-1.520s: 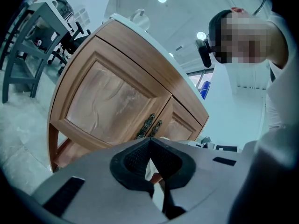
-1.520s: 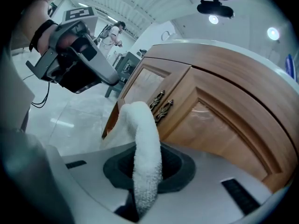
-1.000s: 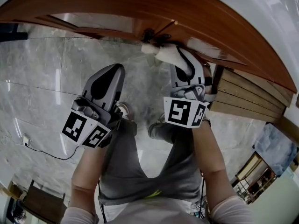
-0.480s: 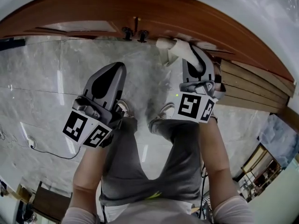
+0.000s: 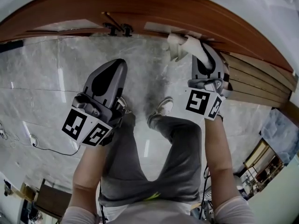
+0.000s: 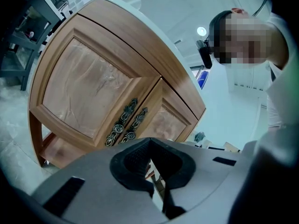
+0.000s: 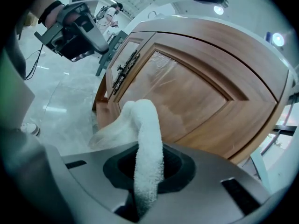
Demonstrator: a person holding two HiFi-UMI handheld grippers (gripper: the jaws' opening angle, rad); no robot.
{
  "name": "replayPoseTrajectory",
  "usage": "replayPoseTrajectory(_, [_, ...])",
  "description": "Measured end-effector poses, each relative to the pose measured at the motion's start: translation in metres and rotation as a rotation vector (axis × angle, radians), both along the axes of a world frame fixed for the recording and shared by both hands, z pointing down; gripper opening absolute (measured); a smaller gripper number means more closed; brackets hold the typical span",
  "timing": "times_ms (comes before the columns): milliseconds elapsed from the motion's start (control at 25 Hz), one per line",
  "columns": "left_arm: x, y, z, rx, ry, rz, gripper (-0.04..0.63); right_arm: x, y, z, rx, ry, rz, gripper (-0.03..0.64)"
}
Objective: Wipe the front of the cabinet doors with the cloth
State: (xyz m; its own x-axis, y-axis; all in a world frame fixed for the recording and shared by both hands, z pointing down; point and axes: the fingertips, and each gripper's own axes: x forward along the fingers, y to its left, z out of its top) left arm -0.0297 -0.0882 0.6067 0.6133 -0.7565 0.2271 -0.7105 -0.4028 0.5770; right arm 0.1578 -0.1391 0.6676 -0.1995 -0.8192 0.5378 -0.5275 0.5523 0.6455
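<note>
The wooden cabinet (image 5: 140,8) runs across the top of the head view, with two dark ornate handles (image 5: 117,29) where its doors meet. My right gripper (image 5: 195,50) is shut on a white cloth (image 5: 180,43), and the cloth is pressed against the door to the right of the handles. In the right gripper view the cloth (image 7: 147,134) rises out of the jaws in front of the right door panel (image 7: 191,97). My left gripper (image 5: 116,66) hangs shut and holds nothing, away from the cabinet. In the left gripper view both doors and the handles (image 6: 126,122) lie ahead of it.
Grey marble floor (image 5: 46,78) lies below, with the person's legs and shoes (image 5: 163,107) between the grippers. A cable (image 5: 46,148) trails on the floor at left. Wooden slats (image 5: 252,87) stand to the right of the cabinet. Another person (image 6: 261,55) stands at right in the left gripper view.
My right gripper has carried the cloth rightward along the cabinet front, from the handles onto the right door. The left gripper has barely moved.
</note>
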Motion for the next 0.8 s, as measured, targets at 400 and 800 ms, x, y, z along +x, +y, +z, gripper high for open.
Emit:
replayPoseTrajectory(400, [0.014,0.008,-0.008,0.018,-0.006,-0.008,0.015,0.035,0.015,-0.001,0.006,0.016,0.034,0.072])
replayPoseTrajectory(800, [0.014,0.053,-0.094,-0.031,0.004,-0.029,0.016,0.039,0.053,-0.105,0.003,0.023,0.014,0.072])
